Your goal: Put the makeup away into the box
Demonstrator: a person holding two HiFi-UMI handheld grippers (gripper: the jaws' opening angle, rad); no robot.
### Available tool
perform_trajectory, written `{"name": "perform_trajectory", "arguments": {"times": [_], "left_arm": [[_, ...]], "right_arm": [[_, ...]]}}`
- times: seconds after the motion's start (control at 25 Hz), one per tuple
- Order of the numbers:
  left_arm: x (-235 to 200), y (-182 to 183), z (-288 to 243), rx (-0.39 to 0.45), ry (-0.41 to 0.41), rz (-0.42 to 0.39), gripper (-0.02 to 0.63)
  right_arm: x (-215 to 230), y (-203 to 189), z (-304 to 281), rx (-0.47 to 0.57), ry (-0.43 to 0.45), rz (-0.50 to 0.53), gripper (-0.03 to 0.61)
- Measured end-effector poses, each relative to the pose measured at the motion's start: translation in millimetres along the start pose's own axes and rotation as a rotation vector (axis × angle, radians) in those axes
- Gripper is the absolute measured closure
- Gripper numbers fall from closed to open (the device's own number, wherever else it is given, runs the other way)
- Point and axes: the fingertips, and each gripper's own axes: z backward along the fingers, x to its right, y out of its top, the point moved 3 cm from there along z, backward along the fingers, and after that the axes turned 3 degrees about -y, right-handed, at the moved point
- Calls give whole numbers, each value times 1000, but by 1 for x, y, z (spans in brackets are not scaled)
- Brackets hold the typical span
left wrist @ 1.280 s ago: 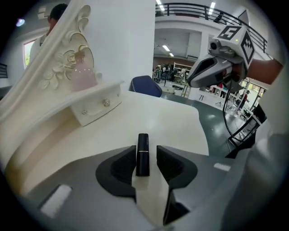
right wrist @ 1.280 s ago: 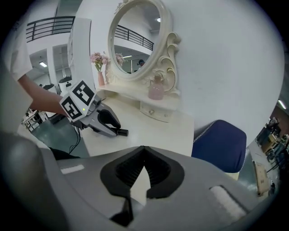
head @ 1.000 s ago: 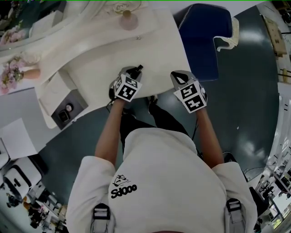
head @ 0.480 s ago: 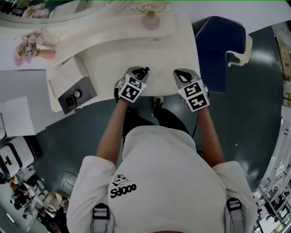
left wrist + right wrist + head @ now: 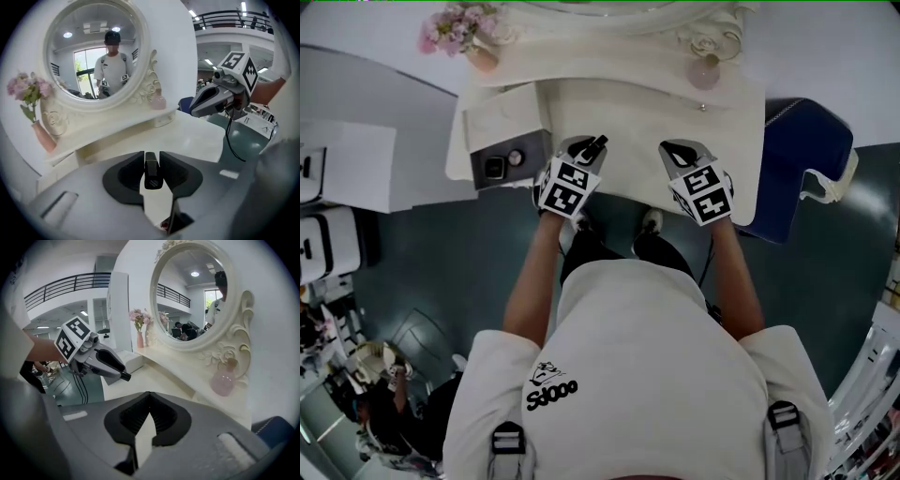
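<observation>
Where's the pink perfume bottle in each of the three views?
Head view: pink bottle top right, near the picture's edge.
Left gripper view: centre, beside the mirror.
Right gripper view: lower right, below the mirror.
Shared landmark: vase of pink flowers, on the mirror's other side.

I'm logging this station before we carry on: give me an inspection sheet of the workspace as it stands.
Surface: white vanity table.
Job's things: grey box at the table's left end, open, small items inside; black makeup tube in the left gripper.
Clutter: pink bottle and flower vase beside the round mirror.
Grippers: left jaws just closed slightly on the tube; right gripper shut, empty.
Cables: black cable hangs from the right gripper.
Surroundings: blue chair at the table's right; dark floor.
</observation>
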Motion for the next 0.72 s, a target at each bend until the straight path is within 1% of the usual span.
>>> {"name": "perform_trajectory", "arguments": {"times": [0.16,0.32,0.52,0.72], "left_arm": [[-35,-25,37,11,60,55,495],[-67,-62,61,-11,83,111,495],[-101,-94,70,-30,68,146,495],[-124,-116,55,-68,20,146,495]], "right_arm": [[-31,28,-28,12,53,33,575],[-61,56,-54,14,82,50,575],[-88,76,-80,-4,87,52,575],[-103,79,-99,-40,66,29,575]]}}
